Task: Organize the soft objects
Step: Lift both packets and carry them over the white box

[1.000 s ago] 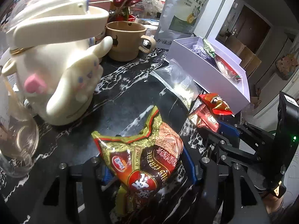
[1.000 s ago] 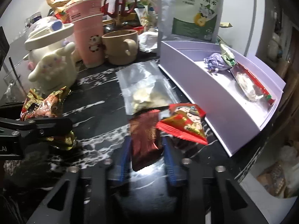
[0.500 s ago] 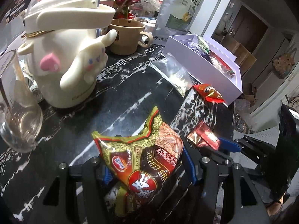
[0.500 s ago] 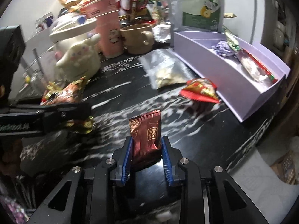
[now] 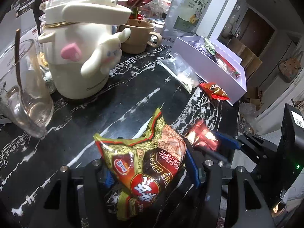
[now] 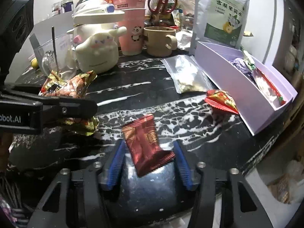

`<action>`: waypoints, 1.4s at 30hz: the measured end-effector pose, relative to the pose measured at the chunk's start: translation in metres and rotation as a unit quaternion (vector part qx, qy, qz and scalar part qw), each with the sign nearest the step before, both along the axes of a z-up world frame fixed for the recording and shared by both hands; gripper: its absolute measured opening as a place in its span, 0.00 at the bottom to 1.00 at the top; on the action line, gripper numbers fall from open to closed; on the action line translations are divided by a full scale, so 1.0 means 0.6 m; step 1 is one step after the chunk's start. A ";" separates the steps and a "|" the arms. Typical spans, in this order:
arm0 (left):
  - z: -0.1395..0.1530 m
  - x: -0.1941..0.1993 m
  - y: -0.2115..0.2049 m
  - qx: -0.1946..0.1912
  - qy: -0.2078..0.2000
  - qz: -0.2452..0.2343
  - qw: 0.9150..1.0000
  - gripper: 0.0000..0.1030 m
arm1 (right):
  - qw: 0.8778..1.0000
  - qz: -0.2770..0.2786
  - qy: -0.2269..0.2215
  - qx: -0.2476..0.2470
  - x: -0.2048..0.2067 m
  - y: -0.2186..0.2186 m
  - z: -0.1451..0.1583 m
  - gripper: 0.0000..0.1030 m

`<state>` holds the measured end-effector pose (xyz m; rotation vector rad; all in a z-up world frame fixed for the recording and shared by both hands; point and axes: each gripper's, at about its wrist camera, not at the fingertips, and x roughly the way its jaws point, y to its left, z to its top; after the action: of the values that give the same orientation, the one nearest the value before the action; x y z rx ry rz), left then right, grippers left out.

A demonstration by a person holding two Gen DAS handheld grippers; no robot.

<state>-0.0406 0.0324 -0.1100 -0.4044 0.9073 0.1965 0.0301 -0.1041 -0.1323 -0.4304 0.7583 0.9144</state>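
Between the left gripper's (image 5: 147,169) pads, clamped: gold-and-red snack bag (image 5: 144,163), long axis running up out of the jaws. Between the right gripper's (image 6: 150,157) pads, gripped: dark red sachet (image 6: 147,144), tilted. Ahead and rightward, well apart: lavender box (image 6: 237,87), nearer the right hand.

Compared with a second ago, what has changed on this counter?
The right gripper has drawn the dark red sachet back, away from the orange-red packet and the lilac box, gripping it throughout. The left gripper also backed off with its gold snack bag, still clamped. Packet, box and clear pouch stayed put.
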 end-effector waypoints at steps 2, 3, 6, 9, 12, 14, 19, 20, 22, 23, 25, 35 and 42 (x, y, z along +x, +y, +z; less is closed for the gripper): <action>-0.001 -0.002 0.001 -0.001 0.001 0.003 1.000 0.58 | 1.000 0.005 -0.003 -0.005 -0.003 0.004 0.001 0.29; -0.001 -0.003 0.002 -0.001 0.001 0.004 1.000 0.58 | 1.000 0.005 -0.003 -0.005 -0.005 0.005 0.000 0.28; 0.000 -0.006 0.002 0.000 0.001 0.004 1.000 0.58 | 1.000 0.006 0.003 -0.002 -0.005 0.004 -0.001 0.27; 0.004 -0.006 0.000 0.003 -0.002 0.001 1.000 0.58 | 1.000 0.001 0.022 0.008 0.000 -0.002 0.001 0.27; 0.010 -0.008 -0.003 0.004 -0.006 -0.002 1.000 0.58 | 0.999 -0.008 0.042 0.020 0.002 -0.011 0.003 0.27; 0.016 -0.009 -0.007 0.002 -0.013 -0.009 1.000 0.58 | 0.998 -0.020 0.053 0.030 0.004 -0.020 0.007 0.27; 0.033 -0.008 -0.017 0.002 -0.031 -0.025 0.999 0.58 | 0.996 -0.046 0.055 0.043 0.002 -0.040 0.026 0.27; 0.036 -0.008 -0.019 0.002 -0.033 -0.028 0.999 0.58 | 0.996 -0.050 0.053 0.046 0.000 -0.044 0.031 0.27; 0.045 -0.007 -0.025 0.004 -0.039 -0.038 0.999 0.58 | 0.996 -0.059 0.047 0.052 -0.005 -0.053 0.041 0.27; 0.049 -0.007 -0.029 0.008 -0.044 -0.043 0.998 0.58 | 0.995 -0.063 0.045 0.055 -0.008 -0.057 0.046 0.27; 0.058 -0.008 -0.036 0.012 -0.051 -0.052 0.997 0.58 | 0.995 -0.069 0.040 0.062 -0.015 -0.067 0.056 0.27; 0.094 0.003 -0.078 0.019 -0.091 -0.100 0.991 0.58 | 0.987 -0.120 0.013 0.103 -0.038 -0.123 0.111 0.27; 0.139 0.026 -0.115 0.029 -0.129 -0.138 0.981 0.58 | 0.980 -0.153 -0.016 0.130 -0.048 -0.165 0.159 0.27</action>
<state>-0.0250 -0.0365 -0.0266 -0.2383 0.6899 -0.0834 0.0012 -0.2030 -0.0368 -0.0934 0.6432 0.7032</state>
